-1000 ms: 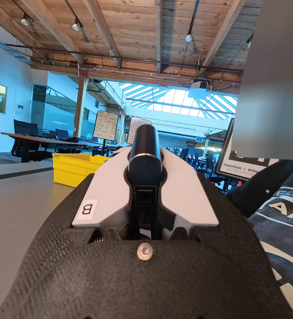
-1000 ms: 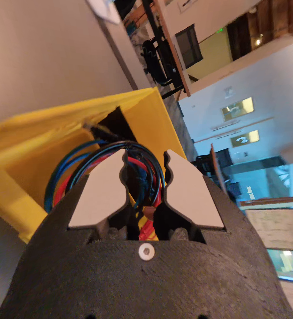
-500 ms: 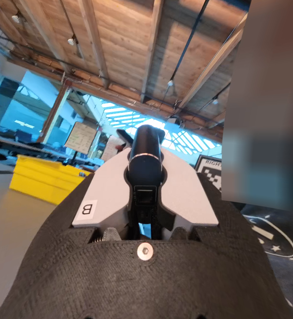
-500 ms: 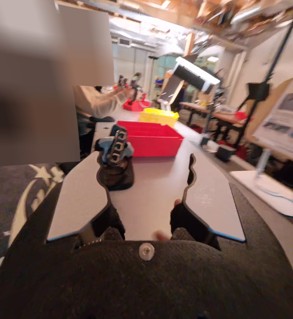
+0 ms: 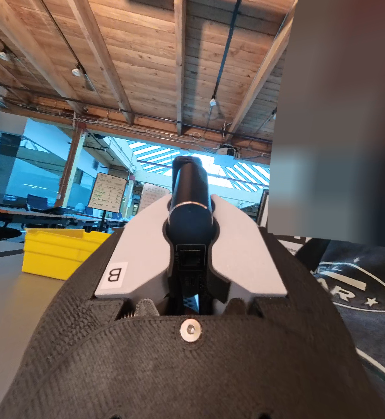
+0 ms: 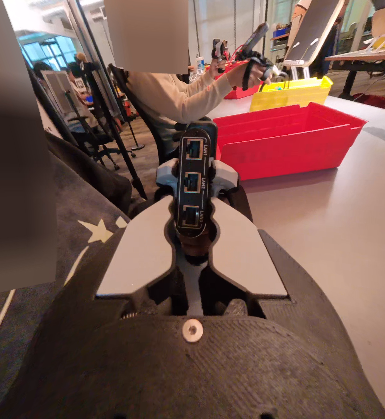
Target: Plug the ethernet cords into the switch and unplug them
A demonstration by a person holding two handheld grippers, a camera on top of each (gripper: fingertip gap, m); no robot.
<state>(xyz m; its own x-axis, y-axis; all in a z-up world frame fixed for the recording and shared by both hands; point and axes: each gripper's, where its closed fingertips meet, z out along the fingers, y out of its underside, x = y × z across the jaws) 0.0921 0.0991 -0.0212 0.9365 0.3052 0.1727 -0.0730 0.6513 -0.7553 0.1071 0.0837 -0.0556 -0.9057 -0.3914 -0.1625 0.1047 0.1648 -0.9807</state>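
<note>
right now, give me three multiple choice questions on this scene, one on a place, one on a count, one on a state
1. Where is the red bin?
A) on the table, beyond the switch and to its right in the right wrist view
B) on the floor
C) on a chair

2. How many ports show on the switch's face?
A) two
B) three
C) five

3. What state are those ports in?
A) all empty
B) one holds a cord
C) all hold cords

Answers:
1 A, the bin stands on the grey tabletop past the switch.
2 B, three sockets sit in one row.
3 A, no plug or cord is in any socket.
</note>
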